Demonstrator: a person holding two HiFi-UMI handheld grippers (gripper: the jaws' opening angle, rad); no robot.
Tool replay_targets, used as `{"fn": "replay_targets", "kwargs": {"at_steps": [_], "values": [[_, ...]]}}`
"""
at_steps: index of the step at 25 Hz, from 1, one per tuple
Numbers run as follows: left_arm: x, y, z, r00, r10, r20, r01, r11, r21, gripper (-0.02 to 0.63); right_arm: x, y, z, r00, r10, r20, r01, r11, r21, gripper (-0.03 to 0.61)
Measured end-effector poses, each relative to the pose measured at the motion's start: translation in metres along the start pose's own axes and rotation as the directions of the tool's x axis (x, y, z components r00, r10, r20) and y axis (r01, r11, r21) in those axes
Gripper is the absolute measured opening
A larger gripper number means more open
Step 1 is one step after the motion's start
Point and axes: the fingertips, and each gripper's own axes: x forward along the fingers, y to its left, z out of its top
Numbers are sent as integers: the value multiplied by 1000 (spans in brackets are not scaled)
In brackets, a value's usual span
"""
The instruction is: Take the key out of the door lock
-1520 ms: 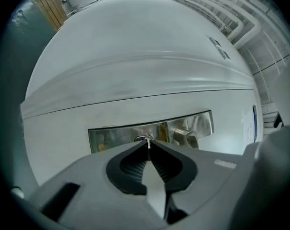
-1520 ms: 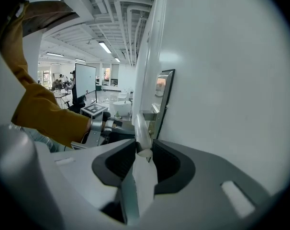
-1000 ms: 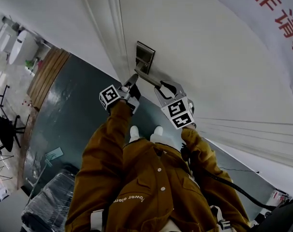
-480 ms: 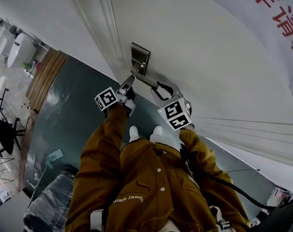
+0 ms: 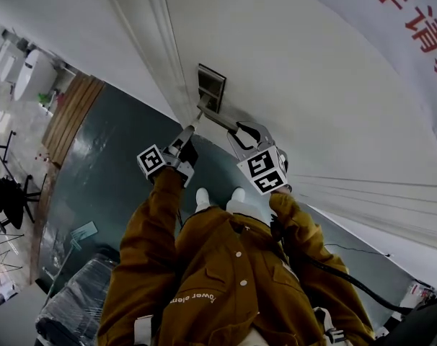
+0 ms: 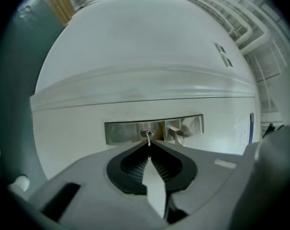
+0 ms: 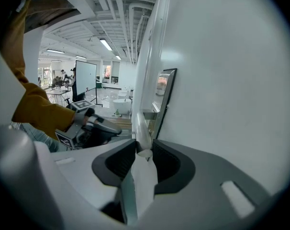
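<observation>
Two brown-jacketed arms [image 5: 164,215] pointed toward the brushed silver rectangular lock plate [image 5: 211,89], each ending in a grey claw. The left claw [image 5: 187,131] sat just short of the plate, at its lower left in the head view, and was narrowed almost to nothing. Its black ribbed pads [image 6: 133,166] pinched the near end of the thin silver key [image 6: 148,138]. The key ran from the pad tips straight to the plate's oval keyhole [image 6: 146,132]; I could not tell whether its far end sat inside. The right claw [image 5: 240,130], at the plate's lower right, stood about half apart and was clamped on the pale silver lever handle [image 7: 141,128], which sprang from the plate beside the keyhole. Behind the plate stood the white door [image 5: 312,85]. Far to the plate's left lay the dark green floor [image 5: 110,157].
</observation>
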Motion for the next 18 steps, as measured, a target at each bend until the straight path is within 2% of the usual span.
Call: {"fn": "replay_targets", "kwargs": {"at_steps": [5,6,7,8,9,10,11,12,13,15,16,17,18], "values": [[-63,-37,-16,998,66,1,-66,990,129,20,-4,-1,3,1000,-11,12,11,1000,14,121],[-73,-45,-15,995,98,11,-98,979,180,20,-3,0,2,1000,-11,13,10,1000,16,121],[-81,-55,-13,991,130,19,-130,956,263,20,-2,1,2,1000,-10,12,10,1000,16,121],[-85,-70,-12,990,143,19,-140,917,374,20,-2,1,2,1000,-10,13,10,1000,15,121],[-83,-92,-14,991,134,9,-121,863,491,20,-3,1,2,1000,-13,16,12,1000,16,125],[-79,-115,-18,992,123,-4,-96,797,596,20,-6,0,4,1000,-16,25,15,1000,17,142],[-75,-135,-22,992,125,-8,-85,720,689,20,-12,0,7,999,-19,41,18,1000,21,160],[-71,-152,-28,990,140,-4,-86,627,774,20,-20,0,12,998,-23,66,21,999,29,168],[-68,-167,-34,988,156,8,-89,523,848,20,-32,1,20,994,-30,104,26,999,43,166],[-62,-191,-49,984,173,33,-87,316,945,21,-62,2,40,976,-56,211,39,995,87,123],[-59,-200,-57,985,170,42,-81,234,969,21,-78,3,50,960,-74,270,45,993,112,82],[-55,-207,-66,986,161,49,-76,169,983,21,-94,3,60,941,-92,325,50,989,136,35],[-51,-213,-75,988,146,55,-73,121,990,21,-107,4,67,923,-108,368,52,986,158,6]]}}
